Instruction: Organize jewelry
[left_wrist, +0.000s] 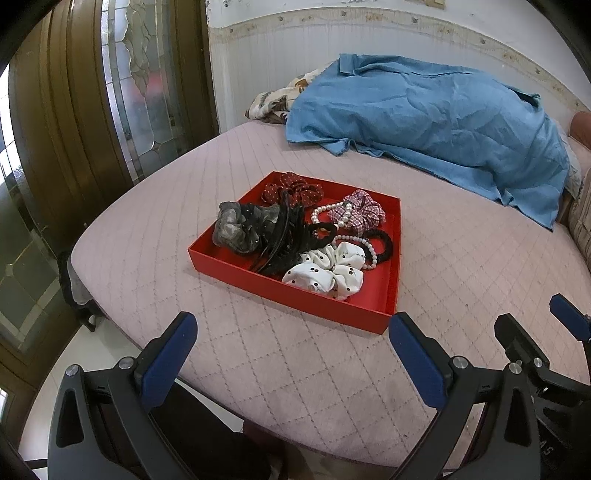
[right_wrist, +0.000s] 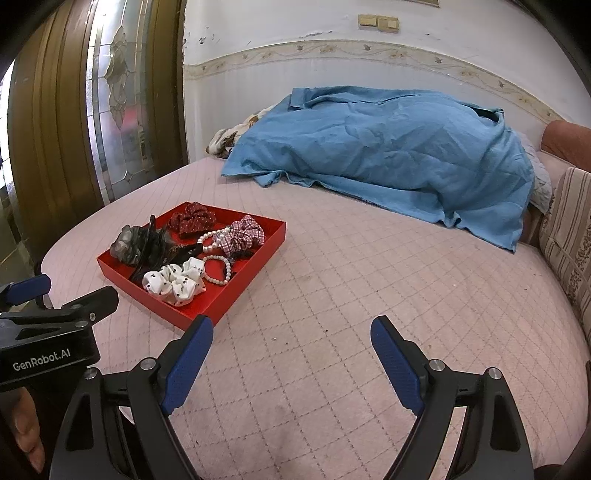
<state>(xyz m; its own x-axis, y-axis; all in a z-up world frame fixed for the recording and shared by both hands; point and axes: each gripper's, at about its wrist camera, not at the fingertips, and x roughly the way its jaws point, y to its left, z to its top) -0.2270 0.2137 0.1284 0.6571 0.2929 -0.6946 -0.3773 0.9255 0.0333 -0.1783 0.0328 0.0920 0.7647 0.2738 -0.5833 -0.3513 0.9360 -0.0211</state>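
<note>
A red tray (left_wrist: 295, 297) (right_wrist: 255, 273) lies on a pink quilted bed. It holds a white dotted scrunchie (left_wrist: 327, 271) (right_wrist: 173, 282), a grey scrunchie (left_wrist: 236, 227) (right_wrist: 127, 243), a red dotted scrunchie (left_wrist: 291, 190) (right_wrist: 192, 218), a pink plaid scrunchie (left_wrist: 364, 212) (right_wrist: 245, 230), a black hair claw (left_wrist: 288, 240) (right_wrist: 159, 245), a black hair tie (left_wrist: 384, 243) and pearl bracelets (left_wrist: 369, 254) (right_wrist: 219, 275). My left gripper (left_wrist: 291, 332) is open and empty, just short of the tray's near edge. My right gripper (right_wrist: 291, 334) is open and empty, over the bed to the right of the tray.
A blue blanket (left_wrist: 424, 122) (right_wrist: 388, 155) covers a heap at the far side of the bed. A wooden door with patterned glass (left_wrist: 92, 110) stands to the left. A striped cushion (right_wrist: 569, 229) lies at the right edge.
</note>
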